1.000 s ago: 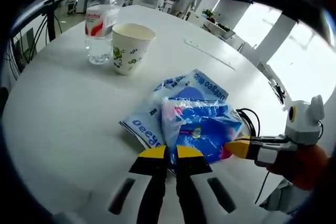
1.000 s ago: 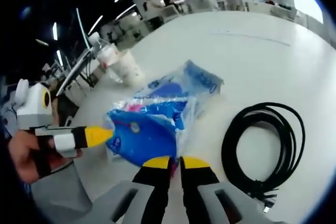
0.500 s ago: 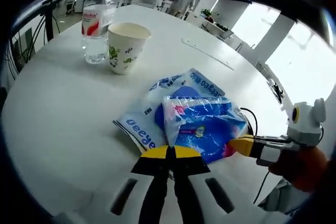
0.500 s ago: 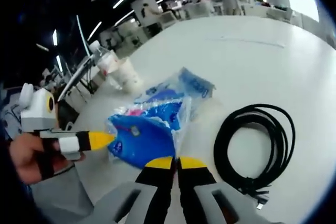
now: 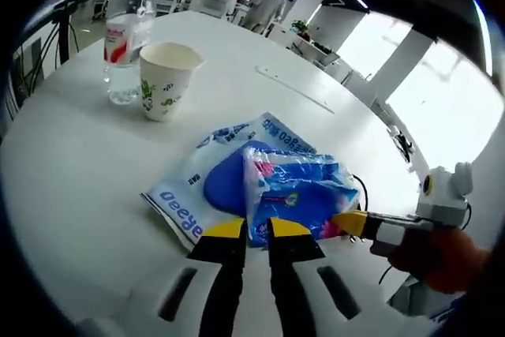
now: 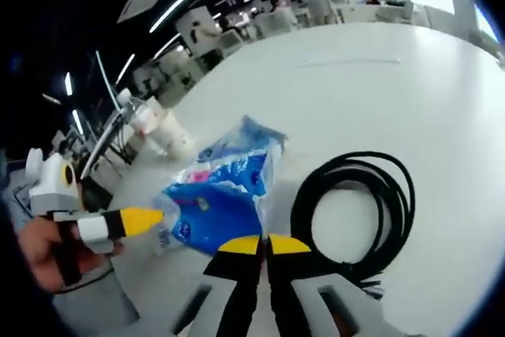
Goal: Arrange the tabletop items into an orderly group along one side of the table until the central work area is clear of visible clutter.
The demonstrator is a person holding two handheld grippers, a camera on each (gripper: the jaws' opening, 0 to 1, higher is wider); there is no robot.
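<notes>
My left hand-held gripper (image 5: 248, 229) has parted slightly at the blue plastic packet (image 5: 298, 193); my right hand-held gripper (image 6: 263, 244) stays pinched closed (grasp uncertain), the desk (image 5: 71, 163) centre still cluttered.

The blue bag (image 5: 296, 195) is covering part of the flat packet (image 5: 207, 187) under it. The black cable (image 5: 361, 189) is mostly hiding behind the bag at middle right. The bottle (image 6: 140, 122) and cup (image 6: 170, 133) are looking blurry at middle left.

Blue plastic packets (image 5: 272, 187) stacked flat, paper cup (image 5: 166, 80) upright beside water bottle (image 5: 122, 57), black cable (image 6: 355, 219) coiled.
</notes>
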